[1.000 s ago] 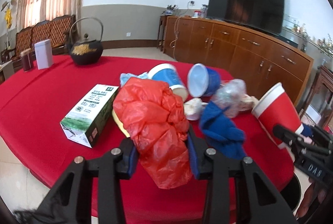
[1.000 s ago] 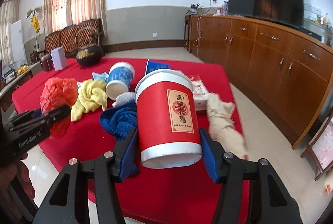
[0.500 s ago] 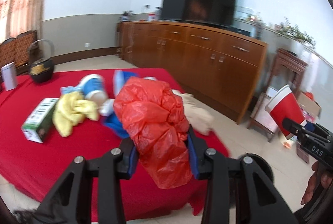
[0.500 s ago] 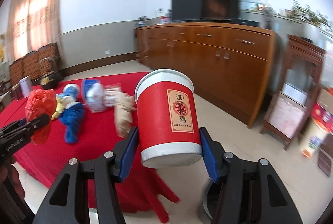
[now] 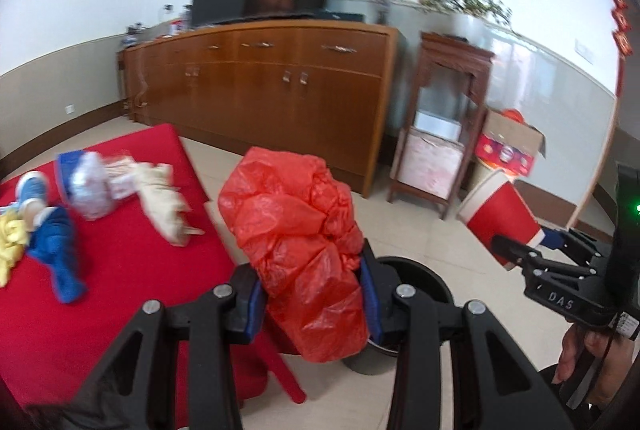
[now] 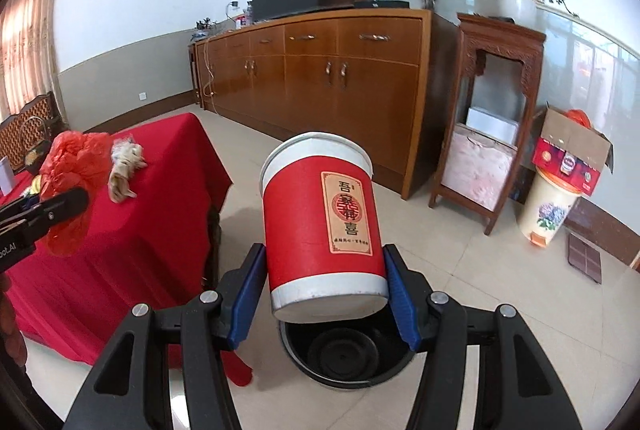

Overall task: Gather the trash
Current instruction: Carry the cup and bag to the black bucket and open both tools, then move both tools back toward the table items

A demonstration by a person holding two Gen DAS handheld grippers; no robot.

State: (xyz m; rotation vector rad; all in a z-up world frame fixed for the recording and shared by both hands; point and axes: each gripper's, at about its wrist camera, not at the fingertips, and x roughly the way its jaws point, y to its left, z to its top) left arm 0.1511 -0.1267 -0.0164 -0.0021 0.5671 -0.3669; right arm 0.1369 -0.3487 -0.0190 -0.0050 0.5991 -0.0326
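Currently left gripper (image 5: 311, 300) is clamped on a crumpled red plastic bag (image 5: 298, 242), held above the floor beside the black trash bin (image 5: 424, 276). Right gripper (image 6: 326, 294) is clamped on a red paper cup (image 6: 320, 226), directly over the bin (image 6: 344, 358). Red-clothed table (image 5: 120, 258) has remaining trash.

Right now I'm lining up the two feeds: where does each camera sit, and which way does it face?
Left wrist: on the left gripper, looking along its fingers at the red plastic bag; right gripper and hand at right.
Right wrist: on the right gripper, facing down past the red paper cup; left gripper at left.
Shared: black bin, red table, sideboard.
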